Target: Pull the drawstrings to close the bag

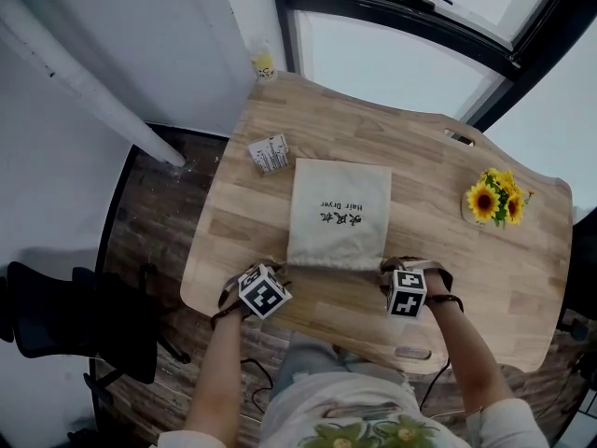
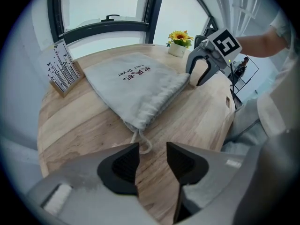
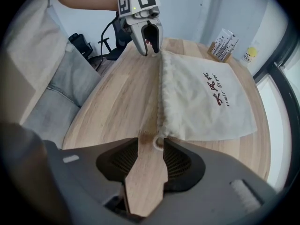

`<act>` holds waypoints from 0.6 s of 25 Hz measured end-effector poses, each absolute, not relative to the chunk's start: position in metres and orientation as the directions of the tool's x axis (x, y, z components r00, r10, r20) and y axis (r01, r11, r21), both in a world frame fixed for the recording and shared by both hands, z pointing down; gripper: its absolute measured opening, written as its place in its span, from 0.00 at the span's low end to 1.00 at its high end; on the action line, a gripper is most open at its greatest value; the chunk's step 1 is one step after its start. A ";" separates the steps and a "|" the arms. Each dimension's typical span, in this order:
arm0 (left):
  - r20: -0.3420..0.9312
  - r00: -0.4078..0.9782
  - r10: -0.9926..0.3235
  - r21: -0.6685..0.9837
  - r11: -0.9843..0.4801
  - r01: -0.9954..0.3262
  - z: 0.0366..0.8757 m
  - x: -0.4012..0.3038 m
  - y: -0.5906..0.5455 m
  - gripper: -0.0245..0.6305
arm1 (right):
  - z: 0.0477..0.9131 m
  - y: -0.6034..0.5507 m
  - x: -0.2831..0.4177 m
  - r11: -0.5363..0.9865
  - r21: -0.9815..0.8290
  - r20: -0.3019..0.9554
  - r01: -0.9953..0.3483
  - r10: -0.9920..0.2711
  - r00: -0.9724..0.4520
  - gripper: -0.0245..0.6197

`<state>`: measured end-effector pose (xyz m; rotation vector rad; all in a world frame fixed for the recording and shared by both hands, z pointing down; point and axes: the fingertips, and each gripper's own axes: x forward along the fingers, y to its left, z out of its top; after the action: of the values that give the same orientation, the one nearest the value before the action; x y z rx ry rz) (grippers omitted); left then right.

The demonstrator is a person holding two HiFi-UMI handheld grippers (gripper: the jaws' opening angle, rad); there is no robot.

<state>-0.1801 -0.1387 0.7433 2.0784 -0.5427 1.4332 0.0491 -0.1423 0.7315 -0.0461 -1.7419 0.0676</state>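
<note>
A beige drawstring bag (image 1: 338,215) with dark print lies flat on the wooden table (image 1: 485,278), its gathered mouth toward the near edge. My left gripper (image 1: 270,278) stands over the mouth's left corner, pointing steeply down. In the left gripper view it (image 2: 153,149) is open, and the left drawstring loop (image 2: 143,143) lies on the wood just ahead of the jaw tips. My right gripper (image 1: 392,273) is at the mouth's right corner. It (image 3: 151,144) is open too, with the right drawstring loop (image 3: 158,143) beside its right pad.
A pot of sunflowers (image 1: 494,199) stands at the table's right. A small printed card holder (image 1: 269,153) sits left of the bag, and a yellow item (image 1: 265,65) at the far corner. The table's near edge runs just under both grippers. A dark chair (image 1: 56,315) stands on the left.
</note>
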 end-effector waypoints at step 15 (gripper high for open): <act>0.921 0.385 -0.057 0.215 -0.749 -0.626 0.734 -0.176 -0.145 0.31 | 0.732 -0.143 0.046 0.951 -0.146 0.963 -0.272 0.073 -0.261 0.07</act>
<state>-0.1764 -0.1445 0.7342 2.1035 -0.5848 1.3672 0.0459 -0.1429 0.7317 0.1472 -1.8075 0.3295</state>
